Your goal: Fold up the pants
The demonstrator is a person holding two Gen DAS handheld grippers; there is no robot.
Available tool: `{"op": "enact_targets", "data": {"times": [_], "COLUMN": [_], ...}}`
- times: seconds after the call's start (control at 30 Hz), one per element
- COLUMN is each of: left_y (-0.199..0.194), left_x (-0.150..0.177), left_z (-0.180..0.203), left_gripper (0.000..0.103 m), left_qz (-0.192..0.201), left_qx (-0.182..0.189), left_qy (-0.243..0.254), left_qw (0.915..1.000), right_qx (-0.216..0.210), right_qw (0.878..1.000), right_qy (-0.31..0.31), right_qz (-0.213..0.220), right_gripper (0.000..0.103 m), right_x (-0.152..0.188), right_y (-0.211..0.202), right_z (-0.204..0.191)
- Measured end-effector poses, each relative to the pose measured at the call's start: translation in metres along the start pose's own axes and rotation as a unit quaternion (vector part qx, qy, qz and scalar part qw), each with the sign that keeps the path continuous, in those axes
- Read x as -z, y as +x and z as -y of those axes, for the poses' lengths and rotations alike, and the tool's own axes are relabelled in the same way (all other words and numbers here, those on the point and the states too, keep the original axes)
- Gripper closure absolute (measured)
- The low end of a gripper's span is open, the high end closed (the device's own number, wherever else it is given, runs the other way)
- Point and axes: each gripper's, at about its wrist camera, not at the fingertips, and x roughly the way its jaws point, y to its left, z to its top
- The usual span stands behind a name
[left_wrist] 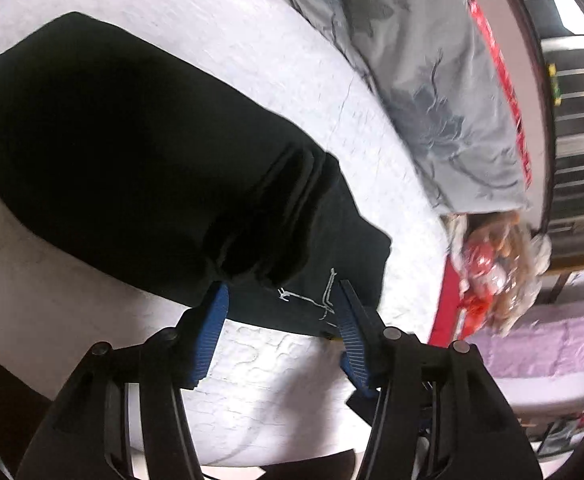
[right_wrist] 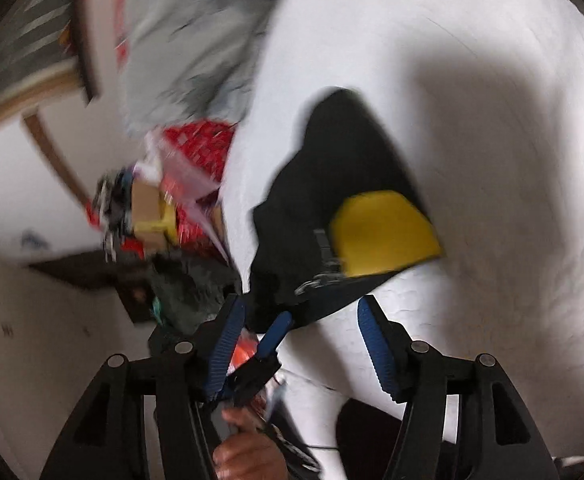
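Observation:
Black pants with a small white embroidered logo lie folded on a white quilted bed. My left gripper is open, its blue-padded fingers either side of the pants' near edge by the logo, gripping nothing. In the right wrist view the pants show a yellow patch. My right gripper is open just short of their near corner. The other gripper's blue finger and the hand holding it appear between its fingers.
A grey floral duvet with red trim lies along the bed's far side. A heap of bags and clutter sits at the bed's corner; it also shows in the right wrist view. A lilac cloth lies beyond.

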Motion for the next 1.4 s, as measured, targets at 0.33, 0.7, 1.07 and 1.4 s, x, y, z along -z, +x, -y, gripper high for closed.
{"op": "enact_targets", "data": {"times": [0.33, 0.7, 1.07, 1.4], "left_y": [0.051, 0.021, 0.042, 0.047], "left_x": [-0.010, 0.002, -0.017, -0.007], "left_z": [0.025, 0.017, 0.048, 0.046], "left_gripper": [0.056, 0.056, 0.056, 0.055], "left_qz": [-0.031, -0.025, -0.009, 0.001], "left_qx": [-0.124, -0.087, -0.089, -0.130], "left_qy": [0.055, 0.075, 0.116, 0.154], "left_qw": [0.9903, 0.9930, 0.9892, 0.9795], "right_qx": [-0.019, 0.035, 0.055, 0.092], "right_qw": [0.989, 0.993, 0.980, 0.979], "right_qy": [0.039, 0.015, -0.113, -0.119], "right_qz": [0.140, 0.111, 0.155, 0.136], "right_gripper": [0.094, 0.076, 0.066, 0.081], "right_x": [-0.015, -0.008, -0.017, -0.024], "right_y": [-0.015, -0.033, -0.020, -0.018], "right_z": [0.025, 0.025, -0.014, 0.006]}}
